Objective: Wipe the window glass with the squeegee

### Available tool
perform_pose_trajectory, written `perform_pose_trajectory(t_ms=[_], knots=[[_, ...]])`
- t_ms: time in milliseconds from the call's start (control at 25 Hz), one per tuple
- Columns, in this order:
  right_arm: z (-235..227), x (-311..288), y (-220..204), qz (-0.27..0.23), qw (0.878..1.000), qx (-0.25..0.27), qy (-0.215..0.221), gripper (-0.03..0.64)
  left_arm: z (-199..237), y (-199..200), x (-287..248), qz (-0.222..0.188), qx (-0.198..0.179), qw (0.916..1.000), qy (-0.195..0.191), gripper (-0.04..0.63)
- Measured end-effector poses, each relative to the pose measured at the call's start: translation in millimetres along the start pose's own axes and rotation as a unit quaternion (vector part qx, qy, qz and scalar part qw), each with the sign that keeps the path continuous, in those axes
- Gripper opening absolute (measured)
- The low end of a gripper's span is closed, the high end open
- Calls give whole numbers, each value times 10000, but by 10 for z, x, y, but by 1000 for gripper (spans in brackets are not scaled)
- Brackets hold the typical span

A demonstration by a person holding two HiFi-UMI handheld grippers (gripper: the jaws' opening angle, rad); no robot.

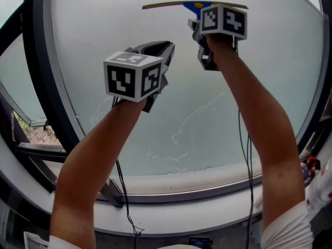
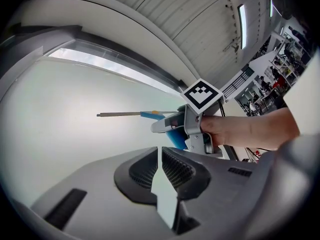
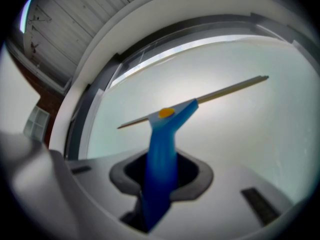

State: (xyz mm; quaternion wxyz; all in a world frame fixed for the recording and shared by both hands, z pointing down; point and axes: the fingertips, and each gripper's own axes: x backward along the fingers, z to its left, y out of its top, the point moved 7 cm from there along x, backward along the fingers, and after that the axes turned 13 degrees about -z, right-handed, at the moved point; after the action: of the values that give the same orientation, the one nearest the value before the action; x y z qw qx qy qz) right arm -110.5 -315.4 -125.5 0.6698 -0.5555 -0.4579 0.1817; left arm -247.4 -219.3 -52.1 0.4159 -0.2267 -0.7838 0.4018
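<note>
Right tool (image 3: 161,178) clamped on blue squeegee (image 3: 163,139) handle; blade level, high on window glass (image 1: 249,87). Left tool (image 2: 160,170) jaws nearly together, empty, off glass. Judged: wiping stroke in hand; next needs even pressure, steady downward pull across streaks (image 1: 193,117).

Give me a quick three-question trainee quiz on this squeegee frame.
1. True or false: the left gripper holds something.
2. Where is the squeegee blade? A: below both grippers. B: above both grippers, in front of the glass. C: between the left gripper's jaws.
3. Fill in: the right gripper is shut on the squeegee's blue ____.
Key: 1 false; 2 B; 3 handle.
</note>
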Motion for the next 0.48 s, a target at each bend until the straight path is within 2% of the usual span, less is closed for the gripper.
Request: perform_pose_trajectory(t_ms=[480], knots=[[-235, -196, 399, -181, 9997, -145, -99, 109, -65, 127, -255, -25, -106, 9999, -114, 48]])
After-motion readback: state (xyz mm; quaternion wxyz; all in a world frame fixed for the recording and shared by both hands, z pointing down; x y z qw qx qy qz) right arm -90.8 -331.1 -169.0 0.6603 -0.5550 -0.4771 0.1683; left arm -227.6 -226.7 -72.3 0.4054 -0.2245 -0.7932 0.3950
